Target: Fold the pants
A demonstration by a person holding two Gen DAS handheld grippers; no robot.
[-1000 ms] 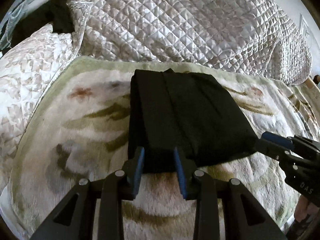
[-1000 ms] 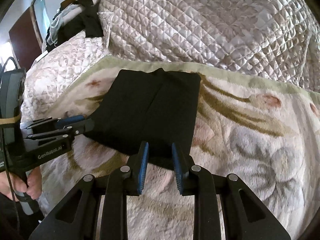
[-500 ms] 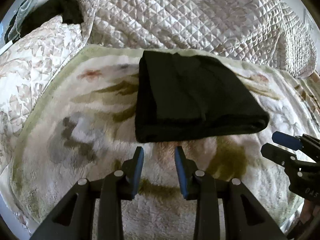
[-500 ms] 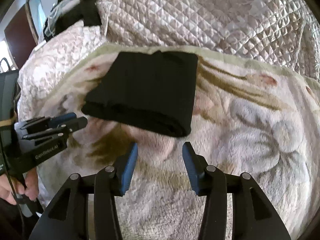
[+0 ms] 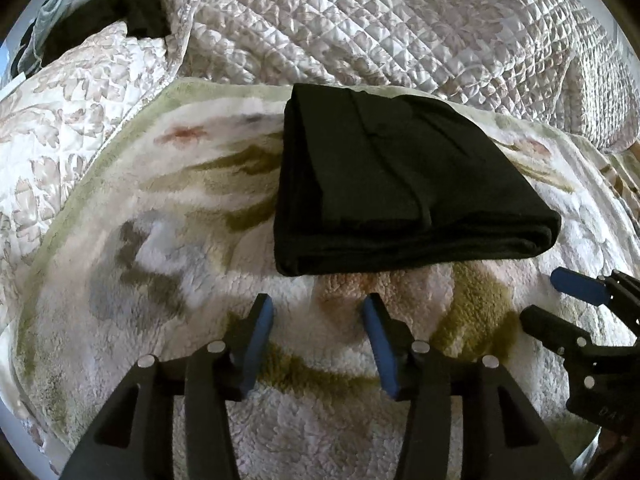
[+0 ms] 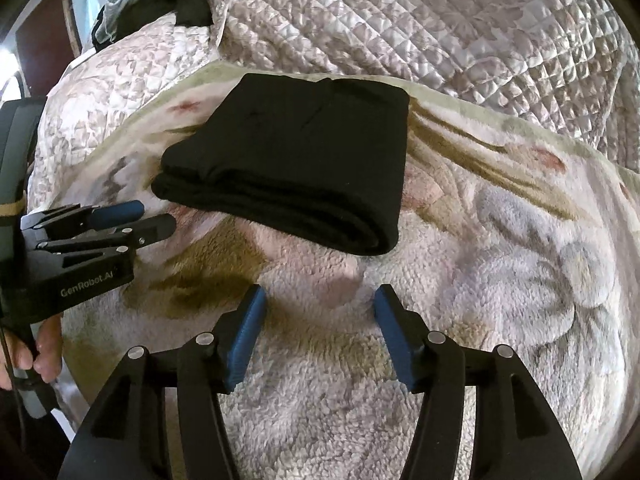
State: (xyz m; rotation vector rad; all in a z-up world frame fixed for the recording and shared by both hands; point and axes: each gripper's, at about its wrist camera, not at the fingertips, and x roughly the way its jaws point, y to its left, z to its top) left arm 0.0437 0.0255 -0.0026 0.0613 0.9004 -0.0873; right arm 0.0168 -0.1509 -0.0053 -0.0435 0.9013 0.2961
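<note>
Both jaws had just been opening and stood apart, empty, short of the pants [image 5: 392, 184].
Folded black pants lay on the fleece blanket [image 5: 168, 280] beyond left gripper [image 5: 318, 332] and right gripper [image 6: 320, 328]; soft, light, probably best lifted at the thick near fold.

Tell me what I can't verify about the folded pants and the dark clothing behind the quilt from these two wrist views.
- Folded pants: inner layers and underside hidden by the top layer, both views.
- Dark clothing at the top left: cut off by the fisheye edge and partly covered by the quilt; what garment it is, unclear.
- Fleece blanket: near edge hidden by the gripper bodies.
</note>
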